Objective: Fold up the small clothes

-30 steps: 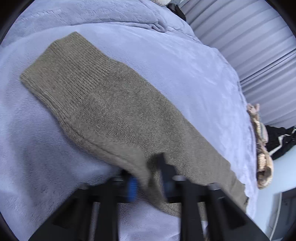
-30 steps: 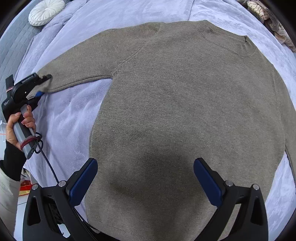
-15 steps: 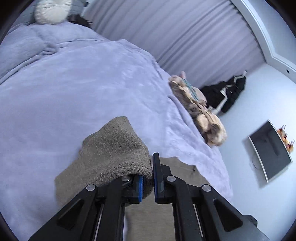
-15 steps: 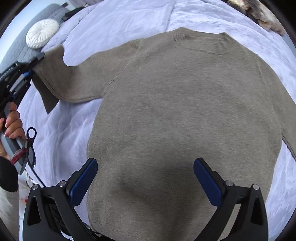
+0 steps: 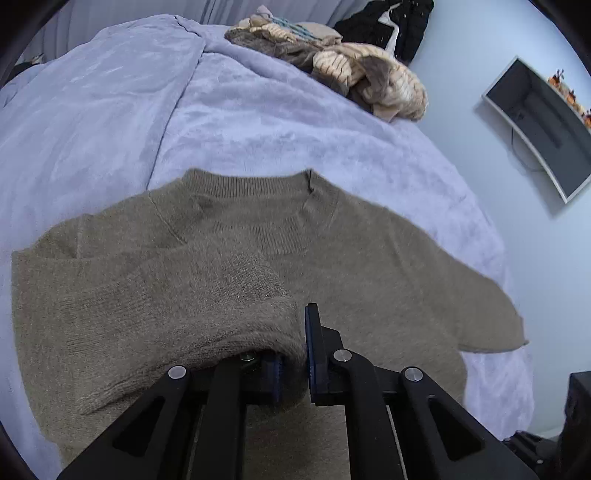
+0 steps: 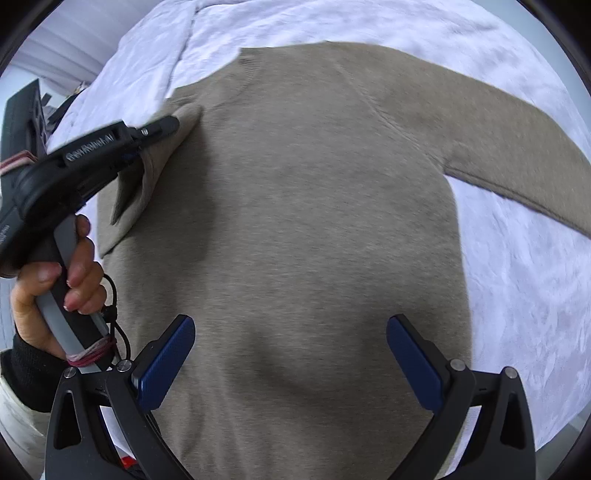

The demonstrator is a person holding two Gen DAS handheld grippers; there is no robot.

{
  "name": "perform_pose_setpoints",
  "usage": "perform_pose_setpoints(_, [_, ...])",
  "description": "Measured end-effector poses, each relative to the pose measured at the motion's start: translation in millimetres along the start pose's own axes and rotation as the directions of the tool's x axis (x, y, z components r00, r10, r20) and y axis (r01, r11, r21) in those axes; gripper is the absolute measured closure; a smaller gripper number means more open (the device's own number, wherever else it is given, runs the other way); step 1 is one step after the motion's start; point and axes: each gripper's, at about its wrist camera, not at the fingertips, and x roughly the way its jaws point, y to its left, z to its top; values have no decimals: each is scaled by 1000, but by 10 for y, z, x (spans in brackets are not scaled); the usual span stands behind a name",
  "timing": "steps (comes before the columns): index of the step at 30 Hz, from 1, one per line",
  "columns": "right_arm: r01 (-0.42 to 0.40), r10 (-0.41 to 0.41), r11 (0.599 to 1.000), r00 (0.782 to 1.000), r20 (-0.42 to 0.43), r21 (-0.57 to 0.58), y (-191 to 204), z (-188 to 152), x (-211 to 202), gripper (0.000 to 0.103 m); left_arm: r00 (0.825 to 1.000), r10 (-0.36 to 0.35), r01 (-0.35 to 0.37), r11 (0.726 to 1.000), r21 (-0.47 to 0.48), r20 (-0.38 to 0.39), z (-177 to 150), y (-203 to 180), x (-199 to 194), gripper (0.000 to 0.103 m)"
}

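A taupe knit sweater lies flat on a lavender blanket. My left gripper is shut on the cuff of the sweater's left sleeve and holds it folded over the sweater's body. In the right wrist view the left gripper hovers over the sweater's left side with the sleeve hanging from it. My right gripper is open and empty above the sweater's lower body. The other sleeve lies stretched out to the right.
A pile of beige and brown clothes and a dark garment sit at the far end of the bed. A wall-mounted screen is on the right wall. The blanket's edge drops off at the right.
My left gripper has lifted the sleeve cuff off the blanket and carried it inward over the sweater's body. The right gripper stayed open above the sweater.
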Motion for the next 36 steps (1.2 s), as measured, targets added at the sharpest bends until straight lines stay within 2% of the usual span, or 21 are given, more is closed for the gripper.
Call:
perform_pose_setpoints(1, [6,-6,1000,1000,-2,8,-41,-1,16,0,999,25,-25,1000,13,-20,-30,-4,59,62])
perform_pose_setpoints(3, [12,-12,1000,1000,-4,15,-61,14,28,0,998,56,-56,998,19,-1,-180,50,-30,30])
perform_pose_setpoints(8, [34,-32,998,999,43,-53,88,162,-31,0,995,75,-78,996,41,60,-263,277,-567,28])
perform_pose_setpoints(11, [60,-37,976,993,114,-209,367,348,-37,0,982,164,-165,986,-4,93,-288,639,-879,28])
perform_pose_setpoints(13, [103,-51,932,987,156,-347,730,446,16,0,970,232,-226,970,-89,66,-313,1015,-955,28])
perform_pose_setpoints(15, [174,-82,858,975,205,-484,1136,552,158,0,962,272,-268,946,-181,-2,-368,1406,-923,28])
perform_pose_setpoints(18, [308,-142,710,943,300,-633,1655,631,441,0,970,218,-241,919,-311,-107,-502,1869,-760,28])
perform_pose_setpoints(21, [446,-206,546,892,403,-709,1930,674,782,0,976,160,-203,908,-367,-145,-605,2027,-595,28])
perform_pose_setpoints(22, [488,-236,498,872,429,-717,2004,697,891,7,978,149,-194,908,-371,-146,-619,2033,-560,28])
perform_pose_setpoints(23, [515,-259,462,857,446,-722,2053,731,981,32,979,143,-189,906,-378,-146,-626,2035,-541,28])
perform_pose_setpoints(24, [495,-257,474,869,424,-728,2062,785,999,55,980,135,-181,904,-386,-144,-628,2037,-536,28])
perform_pose_setpoints(25, [445,-235,530,895,379,-722,2040,876,969,96,982,123,-170,903,-395,-142,-628,2036,-535,28])
perform_pose_setpoints(27, [289,-116,727,946,304,-623,1801,1079,696,95,982,120,-168,903,-396,-143,-622,2019,-532,28])
perform_pose_setpoints(28, [182,-29,822,960,278,-540,1613,1181,546,95,982,122,-171,906,-387,-148,-624,2012,-526,28])
perform_pose_setpoints(29, [63,57,906,962,267,-420,1351,1278,415,95,981,123,-173,908,-381,-151,-603,1989,-507,28])
perform_pose_setpoints(30, [-10,102,945,958,266,-328,1149,1317,383,95,981,122,-172,910,-377,-153,-602,1987,-508,28])
perform_pose_setpoints(31, [-96,150,974,951,270,-204,881,1351,346,95,980,119,-171,911,-375,-156,-582,1984,-502,28])
perform_pose_setpoints(32, [-191,200,980,941,272,-62,565,1366,354,93,980,117,-169,912,-375,-158,-571,1988,-499,28])
perform_pose_setpoints(33, [-281,256,958,930,264,60,291,1357,426,90,981,115,-167,911,-377,-159,-555,1985,-488,28])
perform_pose_setpoints(34, [-355,307,917,919,246,182,2,1317,543,86,980,114,-167,911,-376,-161,-538,1984,-475,28])
perform_pose_setpoints(36, [-375,325,882,922,209,284,-231,1217,683,52,980,112,-166,913,-372,-162,-526,1987,-474,29])
